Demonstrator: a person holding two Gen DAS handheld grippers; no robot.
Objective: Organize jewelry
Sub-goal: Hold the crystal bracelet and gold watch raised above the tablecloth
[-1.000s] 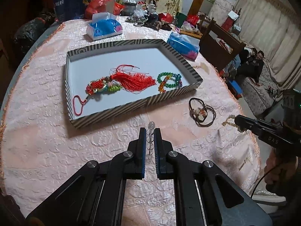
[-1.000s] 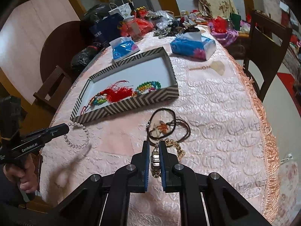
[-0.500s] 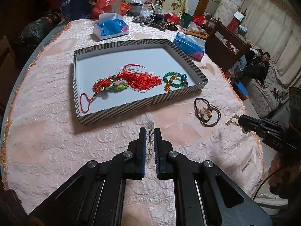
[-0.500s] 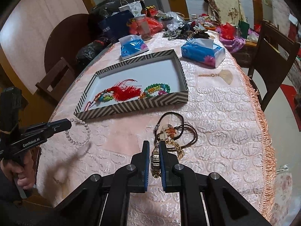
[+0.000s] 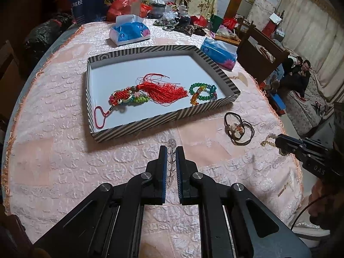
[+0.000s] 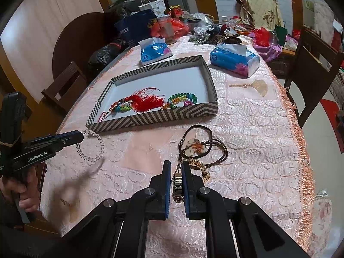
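Note:
My left gripper (image 5: 171, 148) is shut on a clear bead bracelet (image 5: 171, 150), which hangs as a loop (image 6: 91, 146) in the right wrist view, just in front of the striped tray (image 5: 163, 120). My right gripper (image 6: 176, 163) is shut on a gold watch (image 6: 178, 185) with a gold chain trailing beside it. Inside the tray lie a red tassel charm (image 5: 159, 90) and a green bead bracelet (image 5: 202, 92). A brown cord pendant (image 6: 200, 148) rests on the cloth beyond the right gripper.
Two blue tissue packs (image 5: 129, 32) (image 5: 219, 51) sit behind the tray. A small tan fan charm (image 6: 255, 86) lies right of the tray. Bags and clutter fill the far table edge; chairs stand around. People sit on a sofa (image 5: 301, 73) at right.
Both views have shifted slightly, so the tray sits a little more to the right in each. Both grippers stay shut on their pieces.

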